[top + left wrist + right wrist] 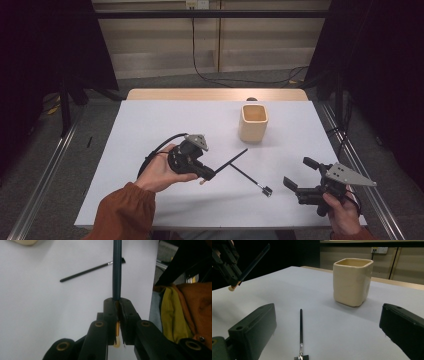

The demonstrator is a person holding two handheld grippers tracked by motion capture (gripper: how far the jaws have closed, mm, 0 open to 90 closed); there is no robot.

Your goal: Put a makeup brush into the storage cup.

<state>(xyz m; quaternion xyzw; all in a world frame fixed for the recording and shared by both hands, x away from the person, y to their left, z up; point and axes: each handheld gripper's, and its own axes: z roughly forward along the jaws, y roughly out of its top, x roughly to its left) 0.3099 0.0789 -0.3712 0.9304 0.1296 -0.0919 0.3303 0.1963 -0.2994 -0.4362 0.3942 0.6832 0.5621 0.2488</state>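
Observation:
My left gripper (209, 173) is shut on a dark pencil (231, 160) near its tan eraser end, and the pencil points up and right toward the cup, above the table. Seen along the left jaws, the pencil (117, 270) runs straight ahead of the gripper (117, 302). A thin black brush (250, 177) lies flat on the white table (150, 125), just right of the pencil. My right gripper (300, 172) is open near the table's right front corner, aimed at the brush (301, 332), with nothing between its jaws (328, 315). The left gripper (224, 260) with its pencil (253, 263) appears at upper left.
A cream square cup (253, 122) stands upright at the table's back right, its mouth open; it also appears in the right gripper view (352, 281). A wooden strip (215, 94) edges the table's far side. Dark curtains flank both sides.

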